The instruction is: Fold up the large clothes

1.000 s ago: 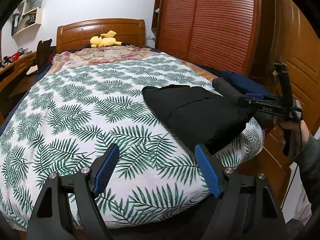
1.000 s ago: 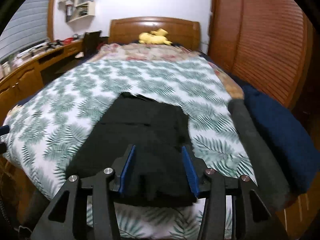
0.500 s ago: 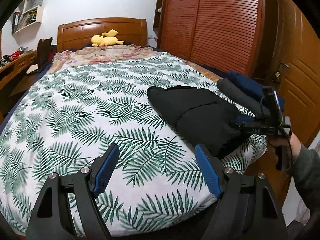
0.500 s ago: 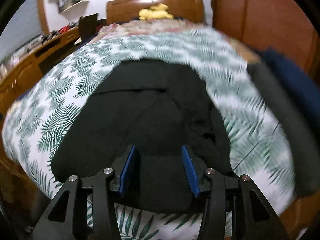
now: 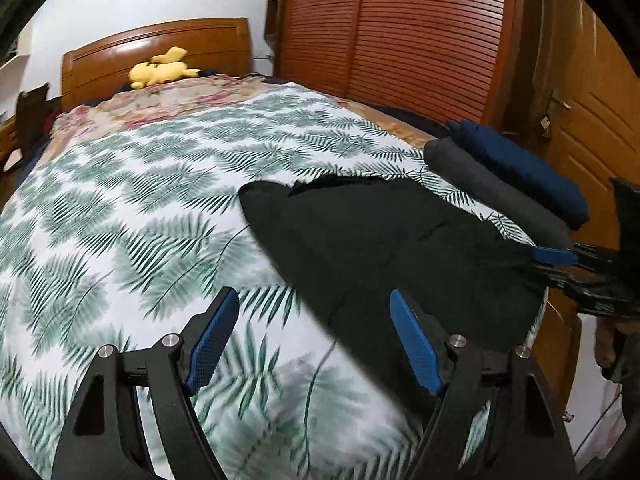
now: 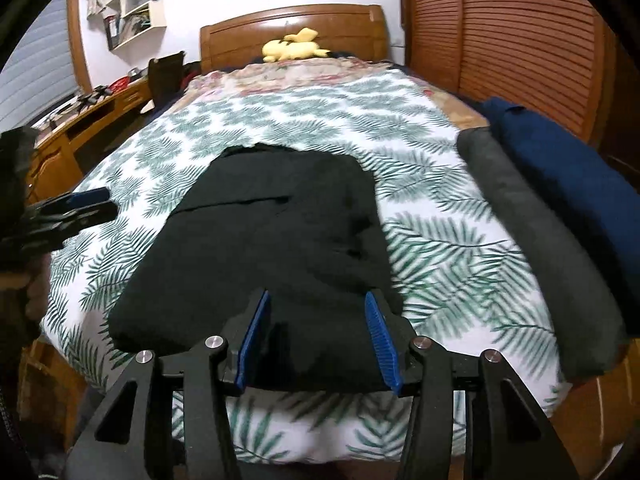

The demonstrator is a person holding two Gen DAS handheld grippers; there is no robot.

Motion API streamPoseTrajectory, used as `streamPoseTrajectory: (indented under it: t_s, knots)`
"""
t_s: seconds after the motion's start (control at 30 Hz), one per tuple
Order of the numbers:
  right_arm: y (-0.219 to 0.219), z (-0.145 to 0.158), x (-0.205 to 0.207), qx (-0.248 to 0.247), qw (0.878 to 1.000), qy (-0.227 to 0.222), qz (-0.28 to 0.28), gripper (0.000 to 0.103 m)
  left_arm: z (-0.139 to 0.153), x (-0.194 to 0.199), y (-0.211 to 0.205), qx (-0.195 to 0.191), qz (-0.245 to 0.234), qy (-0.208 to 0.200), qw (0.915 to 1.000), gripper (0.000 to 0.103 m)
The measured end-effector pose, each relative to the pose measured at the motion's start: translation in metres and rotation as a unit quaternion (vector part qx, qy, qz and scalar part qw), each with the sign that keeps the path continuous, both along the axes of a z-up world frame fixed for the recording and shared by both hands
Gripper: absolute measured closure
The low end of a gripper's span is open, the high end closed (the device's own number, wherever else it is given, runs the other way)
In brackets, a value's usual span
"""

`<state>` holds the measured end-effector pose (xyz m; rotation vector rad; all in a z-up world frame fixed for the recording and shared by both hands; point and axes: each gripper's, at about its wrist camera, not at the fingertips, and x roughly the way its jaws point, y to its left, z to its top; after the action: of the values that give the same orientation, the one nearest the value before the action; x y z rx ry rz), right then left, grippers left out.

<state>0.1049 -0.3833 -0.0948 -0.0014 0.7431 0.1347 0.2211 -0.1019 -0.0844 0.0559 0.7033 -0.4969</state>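
Gaping wide above the bedspread (image 5: 120,216), left gripper (image 5: 308,340) empty; right gripper (image 6: 316,336) just widening astride the black garment's (image 6: 272,240) near edge.

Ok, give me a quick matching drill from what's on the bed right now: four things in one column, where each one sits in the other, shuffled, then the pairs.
Things:
1. black garment
2. grey roll
3. navy bundle
4. yellow plush toy

Places:
A. by the headboard
B. outermost along the wardrobe side
C. foot end, near edge between the right gripper's jaws
D. between the navy bundle and the leaf print

Pairs: 1-C, 2-D, 3-B, 4-A
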Motion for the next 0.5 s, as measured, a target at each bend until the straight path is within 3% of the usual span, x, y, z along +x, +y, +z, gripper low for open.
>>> streamPoseTrajectory:
  t_s: [0.1,0.17,0.3,0.5]
  knots:
    - [-0.01,0.002,0.0,0.004,1.0,0.004,-0.016,0.047,0.001,0.024,-0.013,0.003,-0.012,-0.005,0.9999,0.026]
    - [-0.015,0.0,0.003,0.005,0.999,0.014,-0.029,0.045,0.001,0.042,-0.021,0.009,-0.018,-0.005,0.9998,0.036]
    - [-0.019,-0.015,0.016,0.001,0.998,0.047,-0.035,0.034,-0.005,0.072,-0.029,0.02,-0.016,0.004,0.9997,0.041]
    - [-0.026,-0.045,0.032,0.079,0.993,0.082,-0.033,0.029,-0.026,0.11,-0.04,0.052,0.001,0.029,0.9982,0.041]
